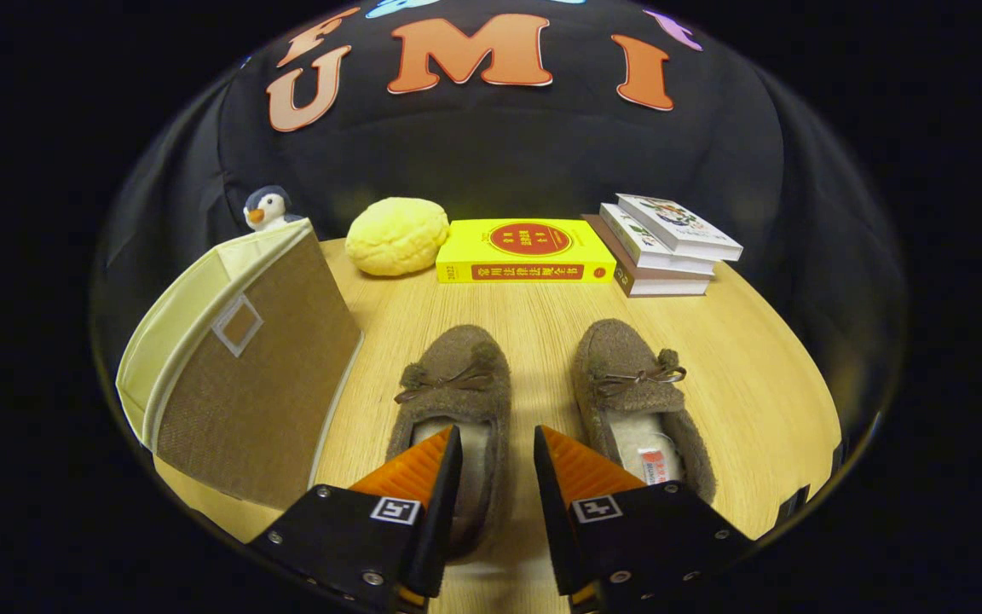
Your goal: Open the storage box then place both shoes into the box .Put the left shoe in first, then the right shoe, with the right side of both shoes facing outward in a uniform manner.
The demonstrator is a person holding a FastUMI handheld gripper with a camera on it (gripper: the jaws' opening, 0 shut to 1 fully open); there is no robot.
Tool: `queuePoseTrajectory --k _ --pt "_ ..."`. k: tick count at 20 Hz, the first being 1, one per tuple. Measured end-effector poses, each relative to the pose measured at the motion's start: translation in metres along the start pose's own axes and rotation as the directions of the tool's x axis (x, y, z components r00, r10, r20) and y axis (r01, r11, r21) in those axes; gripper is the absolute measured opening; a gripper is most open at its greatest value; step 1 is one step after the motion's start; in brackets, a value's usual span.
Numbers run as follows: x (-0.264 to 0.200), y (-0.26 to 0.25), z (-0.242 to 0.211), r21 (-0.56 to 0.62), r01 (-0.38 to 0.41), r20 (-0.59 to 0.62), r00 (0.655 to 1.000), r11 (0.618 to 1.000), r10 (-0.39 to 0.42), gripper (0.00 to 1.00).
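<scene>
Two brown fuzzy slippers with small bows lie side by side on the wooden table, toes pointing away. The left slipper point(457, 388) runs under my left finger, its right wall sitting in the gap between the fingers. The right slipper point(636, 392) lies just beyond my right finger. My gripper point(498, 437) is open, its fingers straddling the left slipper's right side without pressing on it. The storage box point(244, 367), cream with a brown woven panel and a small label window, stands to the left of the slippers; whether its lid is raised is unclear.
Along the back of the table point(764, 375) sit a penguin plush point(266, 207) behind the box, a yellow bread-shaped cushion point(397, 236), a yellow book point(525, 250) and a stack of books point(666, 243). Bare wood lies between the slippers and the books.
</scene>
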State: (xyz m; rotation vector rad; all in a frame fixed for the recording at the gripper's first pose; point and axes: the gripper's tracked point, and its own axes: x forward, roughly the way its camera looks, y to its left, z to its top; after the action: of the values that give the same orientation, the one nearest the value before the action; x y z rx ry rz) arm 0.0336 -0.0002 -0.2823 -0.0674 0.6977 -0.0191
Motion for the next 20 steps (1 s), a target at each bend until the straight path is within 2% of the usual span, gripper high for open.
queuePoseTrajectory --k 1,8,9,13,20 --pt "0.005 -0.002 -0.003 0.003 0.0 -0.015 1.0 1.0 0.0 0.43" --pt "0.03 -0.001 -0.013 0.0 -0.026 -0.092 0.995 1.0 0.025 0.14" --pt "0.03 -0.001 -0.013 0.01 -0.031 -0.095 0.995 0.999 0.032 0.07" --pt "0.027 -0.004 -0.007 0.032 -0.043 -0.094 0.994 0.999 0.046 0.01" --pt "-0.003 -0.001 0.025 0.006 -0.034 -0.019 0.999 0.999 0.034 0.01"
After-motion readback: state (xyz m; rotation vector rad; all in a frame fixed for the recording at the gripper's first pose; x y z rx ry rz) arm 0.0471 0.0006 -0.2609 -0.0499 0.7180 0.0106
